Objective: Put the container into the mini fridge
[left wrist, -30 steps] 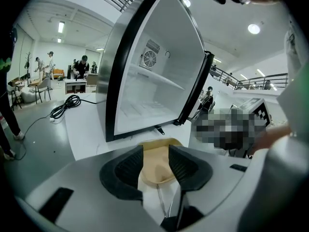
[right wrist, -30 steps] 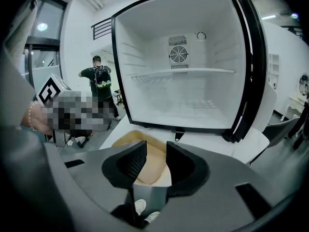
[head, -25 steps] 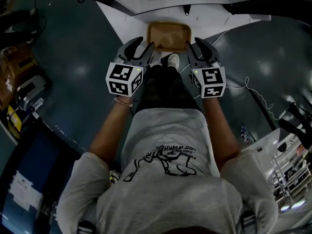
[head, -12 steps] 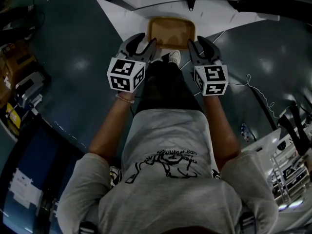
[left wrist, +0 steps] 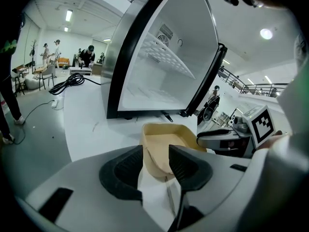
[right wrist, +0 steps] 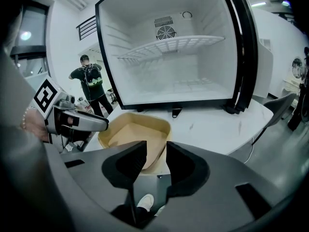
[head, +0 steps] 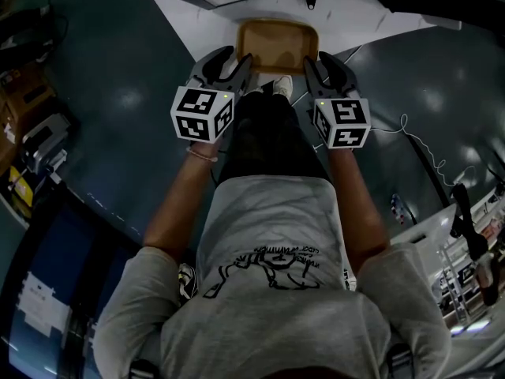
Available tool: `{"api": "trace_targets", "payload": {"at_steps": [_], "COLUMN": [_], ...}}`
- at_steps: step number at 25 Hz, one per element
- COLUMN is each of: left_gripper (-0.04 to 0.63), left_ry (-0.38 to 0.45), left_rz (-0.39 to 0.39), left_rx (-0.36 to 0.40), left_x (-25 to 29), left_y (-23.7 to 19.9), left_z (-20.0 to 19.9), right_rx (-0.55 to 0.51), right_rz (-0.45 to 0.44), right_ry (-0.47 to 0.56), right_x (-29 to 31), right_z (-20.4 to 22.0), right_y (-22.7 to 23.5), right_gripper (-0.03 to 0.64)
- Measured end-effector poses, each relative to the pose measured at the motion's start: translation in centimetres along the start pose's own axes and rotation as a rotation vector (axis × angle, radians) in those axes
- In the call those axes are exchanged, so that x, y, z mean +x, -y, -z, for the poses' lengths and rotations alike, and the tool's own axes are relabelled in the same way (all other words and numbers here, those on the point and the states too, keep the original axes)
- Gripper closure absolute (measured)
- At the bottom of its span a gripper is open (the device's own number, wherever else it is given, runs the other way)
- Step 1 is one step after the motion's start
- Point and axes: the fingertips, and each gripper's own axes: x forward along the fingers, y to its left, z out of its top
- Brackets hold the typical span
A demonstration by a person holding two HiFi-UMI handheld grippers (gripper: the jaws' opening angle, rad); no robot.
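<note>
Left gripper [left wrist: 156, 151] and right gripper [right wrist: 156, 149] pinch the container [head: 278, 44] before the open mini fridge [right wrist: 203, 79], wire shelf [right wrist: 174, 45] inside.

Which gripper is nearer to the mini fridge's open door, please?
Right. The right gripper grips the container's right end, on the side where the door stands open; the left gripper grips the opposite end, farther from it.

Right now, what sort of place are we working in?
Probably a large open lab or workshop hall: a glossy grey floor with loose cables, people at desks behind, and a mini fridge standing open on a white platform, beyond the held container.
</note>
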Motion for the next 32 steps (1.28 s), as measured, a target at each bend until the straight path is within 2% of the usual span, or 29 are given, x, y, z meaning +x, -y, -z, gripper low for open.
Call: {"api": "trace_targets", "payload": {"at_steps": [10,14,32], "left_gripper": [0.430,0.470,0.472], "left_ry": [-0.015,-0.009,-0.023], "left_rz": [0.003,0.008,-0.002], "left_rx": [-0.007,-0.005,0.005], "left_x": [0.77,0.96,0.29], "left_y": [-0.23,-0.21,0.38], "left_z": [0.90,0.81,0.42], "right_rx": [0.008,0.001,0.023], "right_rz": [0.000,0.001,-0.010], "right_ry": [-0.015,-0.012,0.007], "right_x": [0.68,0.71,0.01], "right_z": [0.85,0.93,0.04], "right_y": [0.03,0.16,-0.23], "right_gripper": [0.495,0.495,0.495]}}
